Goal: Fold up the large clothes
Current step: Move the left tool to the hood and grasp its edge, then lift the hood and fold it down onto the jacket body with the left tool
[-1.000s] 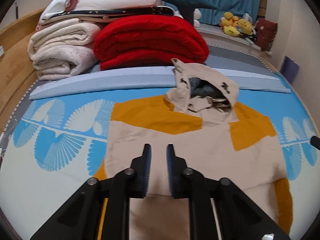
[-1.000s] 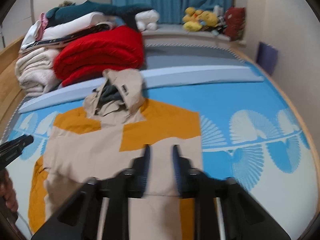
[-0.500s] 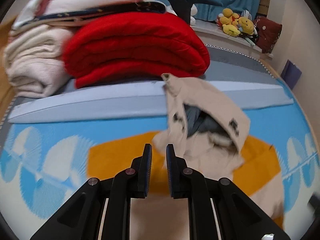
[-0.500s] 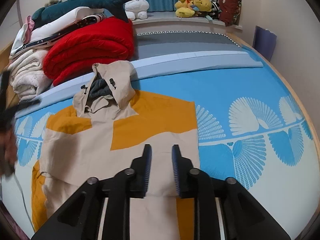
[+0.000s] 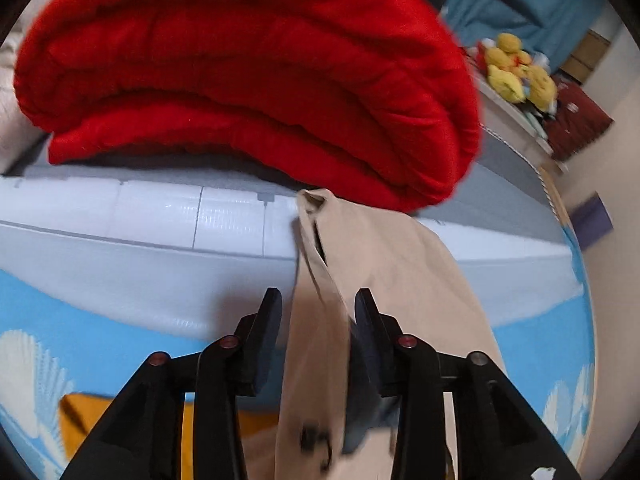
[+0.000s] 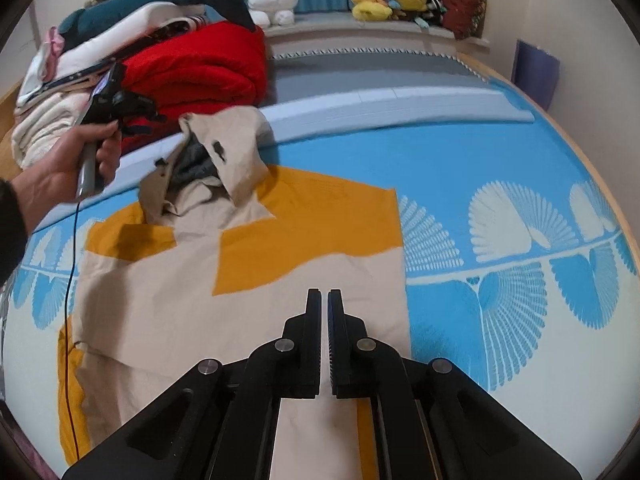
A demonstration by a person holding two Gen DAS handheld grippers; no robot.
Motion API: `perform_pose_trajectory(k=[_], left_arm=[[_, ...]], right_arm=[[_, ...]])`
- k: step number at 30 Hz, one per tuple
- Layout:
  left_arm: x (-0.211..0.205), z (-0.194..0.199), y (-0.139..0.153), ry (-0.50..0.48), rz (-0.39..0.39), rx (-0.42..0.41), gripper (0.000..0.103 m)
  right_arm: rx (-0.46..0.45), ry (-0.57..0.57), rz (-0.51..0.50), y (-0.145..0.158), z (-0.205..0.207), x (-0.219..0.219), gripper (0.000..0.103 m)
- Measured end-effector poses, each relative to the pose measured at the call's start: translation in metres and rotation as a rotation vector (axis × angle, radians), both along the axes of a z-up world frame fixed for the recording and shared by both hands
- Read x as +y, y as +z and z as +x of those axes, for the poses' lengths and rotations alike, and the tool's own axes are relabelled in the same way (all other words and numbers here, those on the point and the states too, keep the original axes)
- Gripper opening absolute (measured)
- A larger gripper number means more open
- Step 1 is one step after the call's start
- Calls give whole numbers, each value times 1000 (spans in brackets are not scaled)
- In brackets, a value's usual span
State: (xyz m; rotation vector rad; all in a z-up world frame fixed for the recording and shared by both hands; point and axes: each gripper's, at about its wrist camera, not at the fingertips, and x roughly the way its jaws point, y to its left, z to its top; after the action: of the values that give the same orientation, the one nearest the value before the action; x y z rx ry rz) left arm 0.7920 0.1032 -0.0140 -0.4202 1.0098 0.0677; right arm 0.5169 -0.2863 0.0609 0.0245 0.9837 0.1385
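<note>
bed point(image 6: 460, 168) — hooded jacket point(image 6: 168, 300) lies flat under the right tool point(image 6: 324, 300), its jaws now together on nothing | hood point(image 5: 372, 264) — left tool point(image 5: 316, 304) has swung up to it, jaws opening around its edge, no clamp yet | next, likely: fold hood down

Hooded jacket point(image 6: 240, 280): matt woven cloth, beige and orange. Red blanket point(image 5: 248, 80): soft, plush. Hand-held gripper point(image 6: 324, 344): matt black plastic, metal screws.
</note>
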Motion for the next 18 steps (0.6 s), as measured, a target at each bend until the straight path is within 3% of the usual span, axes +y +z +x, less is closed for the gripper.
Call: perform_pose_trajectory(k=[5,9,11,12,14,18], left_arm=[[3,22,-20,38,-40,7,34],[1,36,-35,59,-27,44,33],[-2,40,-41,46,5,73,8],[-4,40,-42,24,21,76,2],[-9,33,-32,-13,75,59,0],[-21,-5,16,-88,70,-43,0]], right_arm=[[30,-7,-6,-13,4,-1,4],[29,-13,-9,-14,5,-2,4],[29,-31,3,-13,6,-4,4],[30,-41,12,-12,7,-6,4],[27,-48,22,-10,7,-8,4],[14,-52,32,-3,5,-13,4]])
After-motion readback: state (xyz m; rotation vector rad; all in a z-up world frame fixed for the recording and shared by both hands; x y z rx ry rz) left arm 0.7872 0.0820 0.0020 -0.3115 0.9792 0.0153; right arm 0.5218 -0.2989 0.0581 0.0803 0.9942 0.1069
